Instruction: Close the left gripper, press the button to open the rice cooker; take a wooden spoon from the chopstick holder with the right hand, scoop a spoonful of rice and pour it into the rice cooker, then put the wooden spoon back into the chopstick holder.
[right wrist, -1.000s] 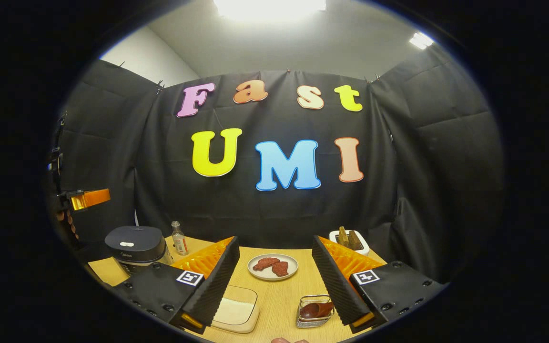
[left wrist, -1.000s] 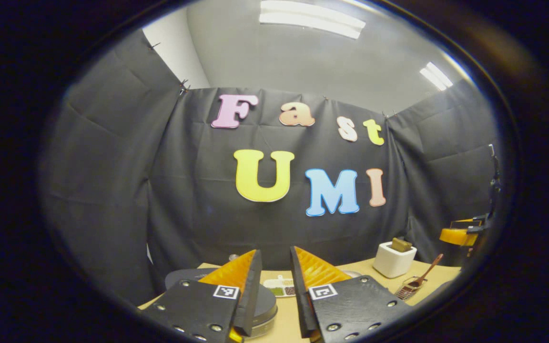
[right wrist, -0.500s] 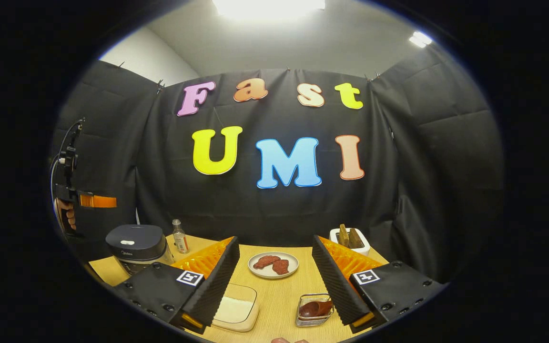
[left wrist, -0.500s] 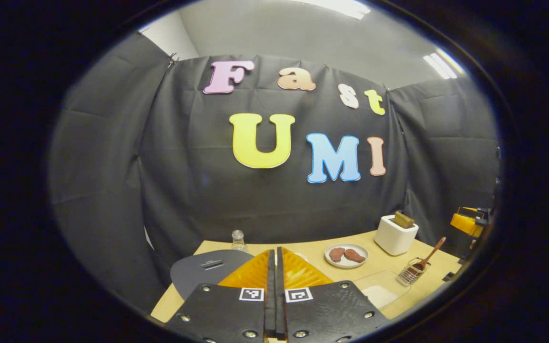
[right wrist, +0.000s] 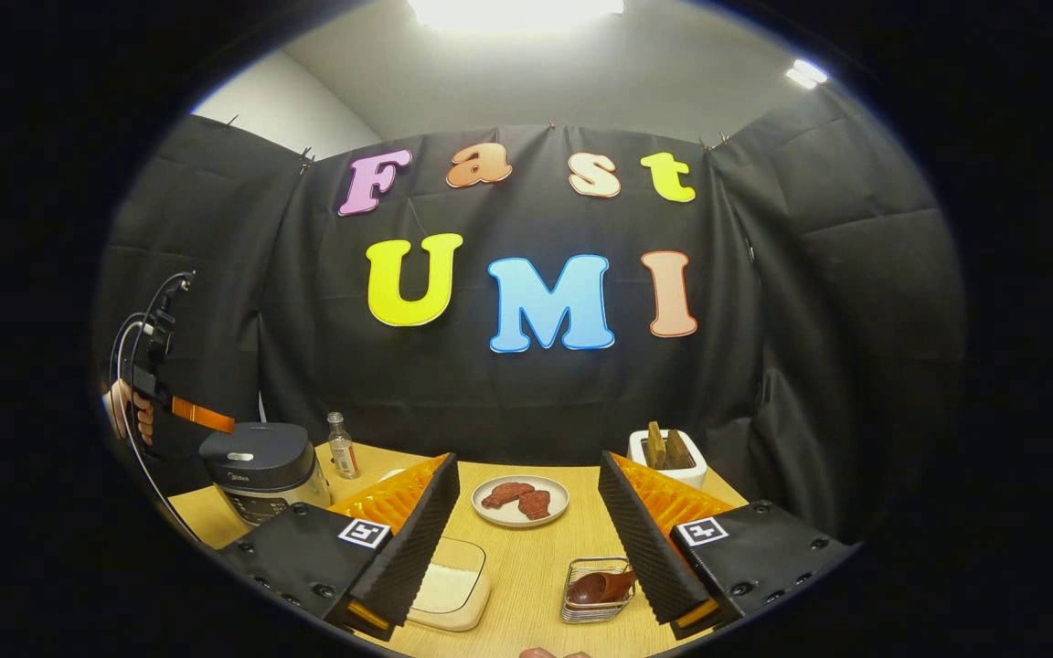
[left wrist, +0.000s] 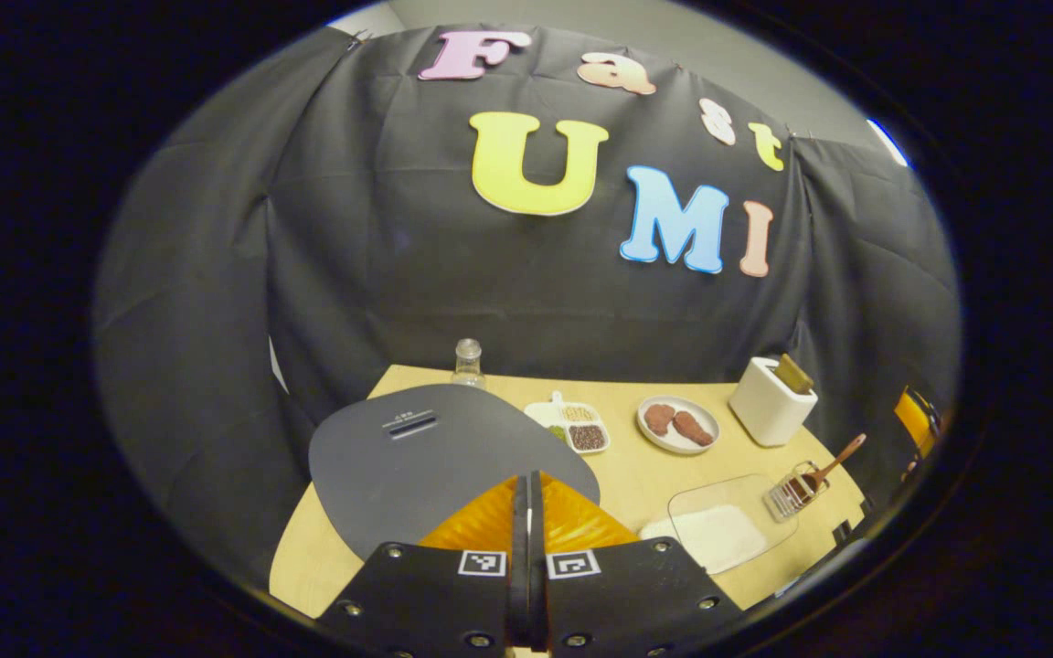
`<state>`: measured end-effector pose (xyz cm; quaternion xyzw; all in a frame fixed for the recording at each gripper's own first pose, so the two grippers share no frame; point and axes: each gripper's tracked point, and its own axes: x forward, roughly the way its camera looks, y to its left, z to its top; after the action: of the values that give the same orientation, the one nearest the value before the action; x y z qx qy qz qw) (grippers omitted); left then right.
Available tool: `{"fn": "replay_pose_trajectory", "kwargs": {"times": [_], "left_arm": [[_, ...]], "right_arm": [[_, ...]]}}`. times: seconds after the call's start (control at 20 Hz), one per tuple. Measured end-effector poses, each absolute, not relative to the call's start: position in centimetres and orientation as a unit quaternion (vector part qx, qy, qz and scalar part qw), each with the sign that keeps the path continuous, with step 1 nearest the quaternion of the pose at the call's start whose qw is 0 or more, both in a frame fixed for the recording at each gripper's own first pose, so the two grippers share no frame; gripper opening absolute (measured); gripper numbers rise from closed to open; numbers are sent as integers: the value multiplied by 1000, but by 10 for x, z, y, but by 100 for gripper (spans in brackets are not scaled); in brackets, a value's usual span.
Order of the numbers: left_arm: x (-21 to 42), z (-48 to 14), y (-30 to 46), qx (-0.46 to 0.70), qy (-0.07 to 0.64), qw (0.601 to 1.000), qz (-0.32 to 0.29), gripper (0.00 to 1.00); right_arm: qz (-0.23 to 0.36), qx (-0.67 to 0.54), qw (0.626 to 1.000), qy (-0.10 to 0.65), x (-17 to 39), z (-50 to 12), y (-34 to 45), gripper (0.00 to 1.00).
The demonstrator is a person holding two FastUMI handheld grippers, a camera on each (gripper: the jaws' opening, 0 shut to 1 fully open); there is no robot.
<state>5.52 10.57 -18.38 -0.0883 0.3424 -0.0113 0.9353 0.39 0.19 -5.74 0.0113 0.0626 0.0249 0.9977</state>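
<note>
Your left gripper (left wrist: pixel 526 512) hangs above the rice cooker (left wrist: pixel 435 461), fingers pressed together with nothing between them, their tips over the near part of its closed dark lid. Your right gripper (right wrist: pixel 526 521) hovers over the desk's (right wrist: pixel 526 585) near edge with fingers spread wide and empty; just below them sit a clear container of rice (right wrist: pixel 449 589) and the wire chopstick holder (right wrist: pixel 595 594) with the wooden spoon (right wrist: pixel 600 587) lying in it. Farther back, a plate of meat (right wrist: pixel 520 501) sits mid-desk, a white toaster (right wrist: pixel 668 457) stands toward the far right corner, and a small bottle (right wrist: pixel 341 446) stands at the far edge beside the cooker.
</note>
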Motion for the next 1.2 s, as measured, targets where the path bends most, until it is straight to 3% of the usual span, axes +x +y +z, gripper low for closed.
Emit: {"fn": "replay_pose_trajectory", "kwargs": {"times": [0.55,0.6,0.75,0.8,1.2], "left_arm": [[42,-226,103,-36,402,915,-9,1],[42,-226,103,-24,400,916,-10,1],[40,-229,103,-22,402,915,-3,2],[41,-228,103,-25,398,917,-3,2],[36,-238,102,-32,409,912,-16,2]], "right_arm": [[27,-18,997,67,5,-72,-2,98],[29,-13,997,67,6,-74,-1,93],[31,9,997,68,5,-77,-6,93],[27,12,997,66,4,-78,-10,98],[-2,41,997,63,9,-91,-32,98]]}}
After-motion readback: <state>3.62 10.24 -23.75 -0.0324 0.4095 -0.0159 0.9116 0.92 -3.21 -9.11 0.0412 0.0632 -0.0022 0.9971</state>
